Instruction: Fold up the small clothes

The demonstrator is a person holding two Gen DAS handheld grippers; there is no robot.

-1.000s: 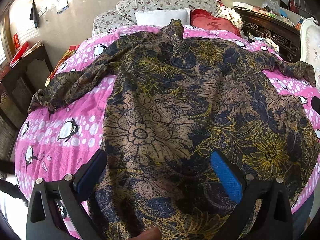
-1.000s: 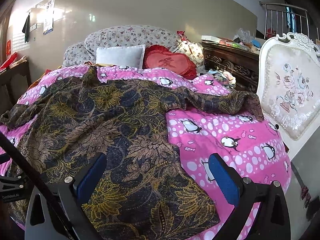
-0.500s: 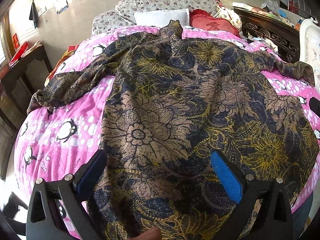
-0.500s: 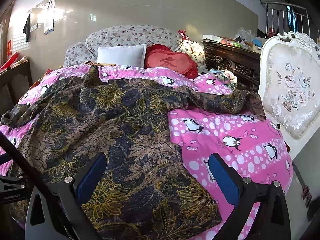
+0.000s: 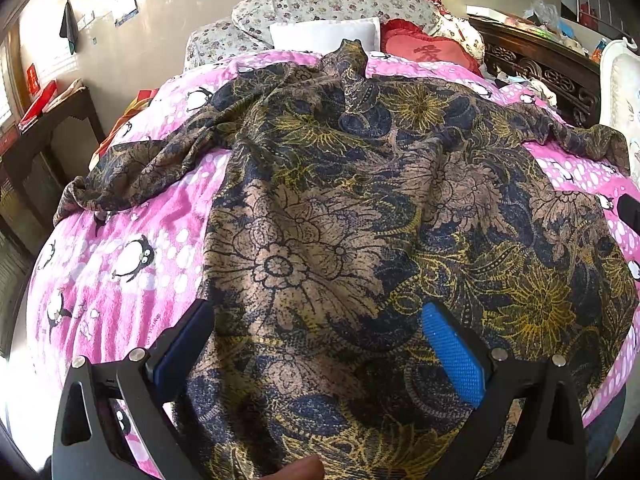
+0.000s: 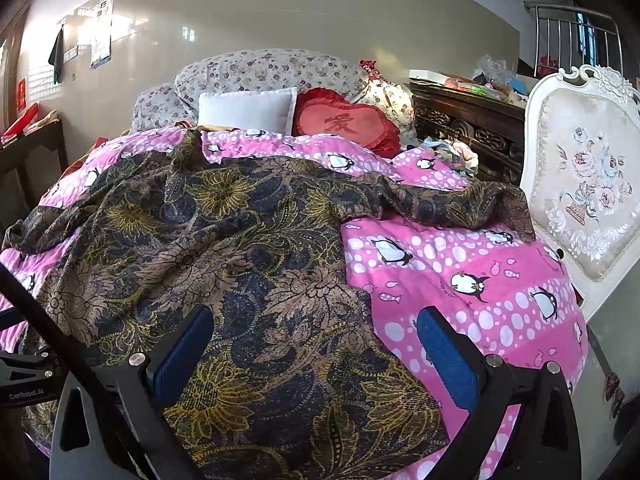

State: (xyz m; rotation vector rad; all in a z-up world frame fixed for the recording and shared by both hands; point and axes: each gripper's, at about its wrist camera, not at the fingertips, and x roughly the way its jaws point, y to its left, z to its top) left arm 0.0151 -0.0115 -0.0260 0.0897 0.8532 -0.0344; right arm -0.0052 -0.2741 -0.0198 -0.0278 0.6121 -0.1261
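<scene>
Left wrist: my left hand-held gripper [image 5: 316,354] is spread wide, holding nothing. The shirt [image 5: 360,216] lies flat on the bed [image 5: 120,240], collar toward the pillows [image 5: 324,34], sleeves out to each side. Reads like it's laid out ready for the first fold. The hem area sits right under and between my fingers; the left finger [image 5: 182,346] is at the shirt's left edge. Left sleeve [image 5: 132,168] is well apart, up and left.

Right wrist: right hand-held gripper [image 6: 316,354] also wide, empty. It straddles the shirt's [image 6: 224,264] right edge: left finger over cloth, right finger [image 6: 450,354] over bare quilt. Right sleeve [image 6: 440,200] stretches toward the chair [image 6: 584,176], well ahead of me. I'd guess a sleeve or side goes in first.
</scene>
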